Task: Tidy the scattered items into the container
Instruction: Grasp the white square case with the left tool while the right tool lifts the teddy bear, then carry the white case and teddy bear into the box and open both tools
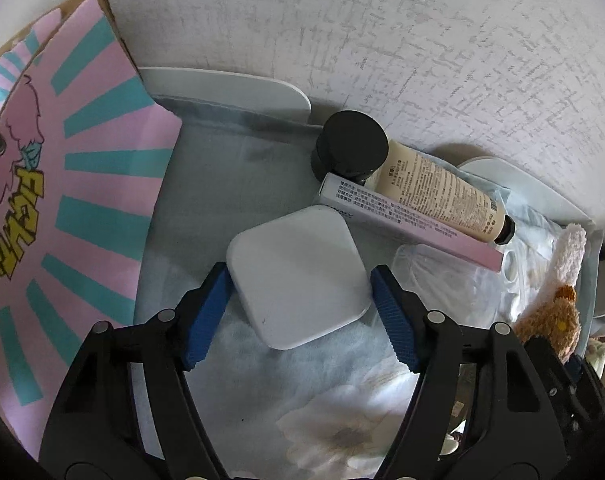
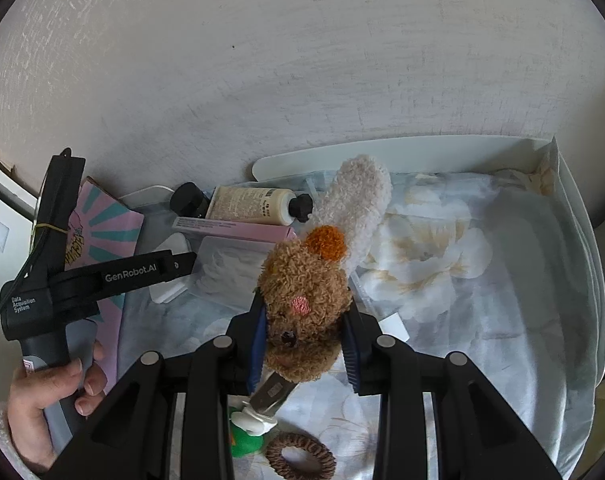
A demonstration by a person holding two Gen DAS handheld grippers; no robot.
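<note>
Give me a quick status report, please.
Left gripper open, white case between its jaws, untouched. Right gripper shut on plush toy. Nothing blocking.

"GenRobot.AI" runs along the left gripper [image 2: 170, 268] arm, left of frame; "Data Acquisition System" sits on its body.

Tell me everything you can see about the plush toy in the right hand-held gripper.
The plush toy is a curly brown animal head with a dark nose, a pink embroidered cheek patch, an orange pom-pom and one long fuzzy cream ear standing up. The right hand-held gripper has its blue pads pressed on both sides of the head, holding it above the floral-cloth-lined container.
</note>
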